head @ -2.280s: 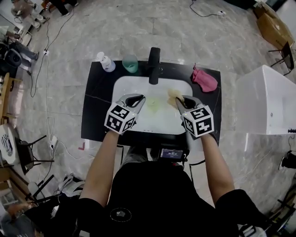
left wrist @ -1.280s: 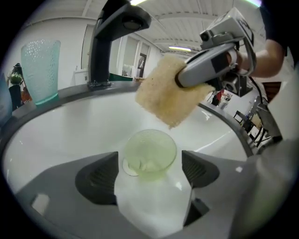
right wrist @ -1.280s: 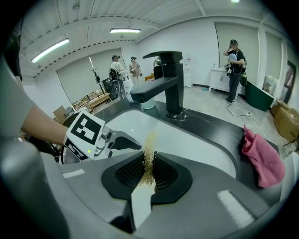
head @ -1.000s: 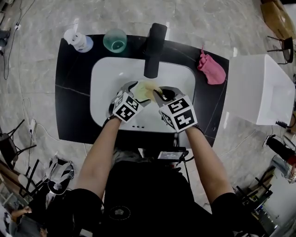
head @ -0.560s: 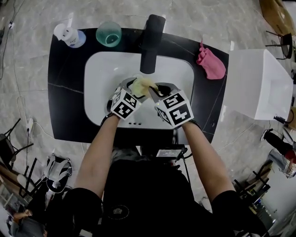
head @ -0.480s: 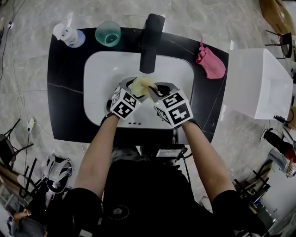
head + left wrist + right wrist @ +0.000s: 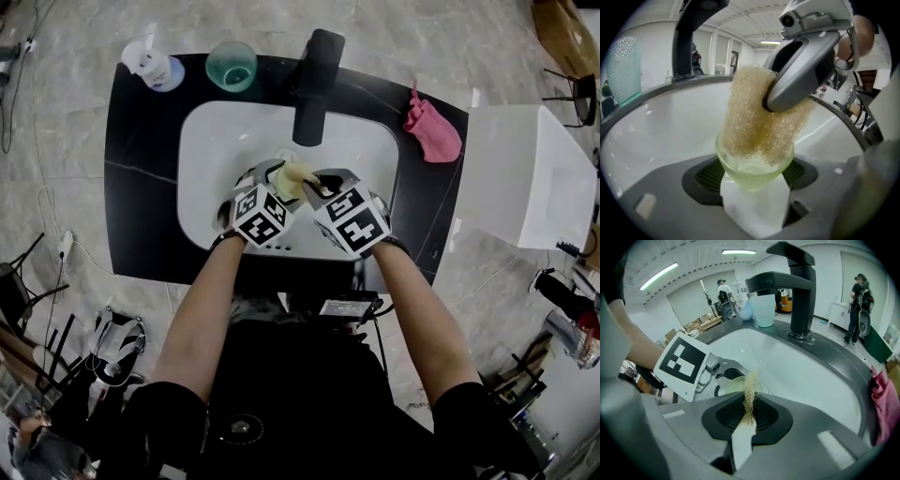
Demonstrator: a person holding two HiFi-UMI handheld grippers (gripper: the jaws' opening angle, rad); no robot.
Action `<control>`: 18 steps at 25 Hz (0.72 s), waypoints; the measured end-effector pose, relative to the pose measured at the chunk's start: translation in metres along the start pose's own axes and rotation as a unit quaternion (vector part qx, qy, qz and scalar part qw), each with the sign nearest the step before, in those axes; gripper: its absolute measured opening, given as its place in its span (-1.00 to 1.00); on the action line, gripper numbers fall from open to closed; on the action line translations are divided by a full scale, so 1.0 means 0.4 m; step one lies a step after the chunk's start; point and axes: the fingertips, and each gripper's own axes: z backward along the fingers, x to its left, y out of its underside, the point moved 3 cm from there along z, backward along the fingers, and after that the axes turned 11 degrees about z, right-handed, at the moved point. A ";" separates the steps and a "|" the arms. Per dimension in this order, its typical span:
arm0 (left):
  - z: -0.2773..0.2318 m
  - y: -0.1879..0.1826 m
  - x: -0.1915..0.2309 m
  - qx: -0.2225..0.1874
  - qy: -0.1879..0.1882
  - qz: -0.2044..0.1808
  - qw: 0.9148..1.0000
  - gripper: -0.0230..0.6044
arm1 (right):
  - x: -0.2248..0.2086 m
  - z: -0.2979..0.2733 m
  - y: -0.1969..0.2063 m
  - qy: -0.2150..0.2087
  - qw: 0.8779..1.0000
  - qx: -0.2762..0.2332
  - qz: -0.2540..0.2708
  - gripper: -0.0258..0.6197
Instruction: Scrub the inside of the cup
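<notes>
Head view: my left claw [image 7: 270,176] and right claw [image 7: 315,184] meet over the white sink [image 7: 211,159], which is set in the black surface [image 7: 141,206].

Left gripper view: my left claw, its jaws just drawn in a little, grips the pale green cup [image 7: 752,171]. A yellow sponge [image 7: 750,117] is pushed into the cup's mouth.

Right gripper view: my right claw pinches that sponge flat, jaws nearly together.
</notes>
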 end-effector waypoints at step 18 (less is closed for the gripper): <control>0.060 -0.025 -0.048 0.011 -0.033 -0.073 0.997 0.25 | 0.054 -0.059 0.023 -0.024 0.992 0.056 0.107 -0.79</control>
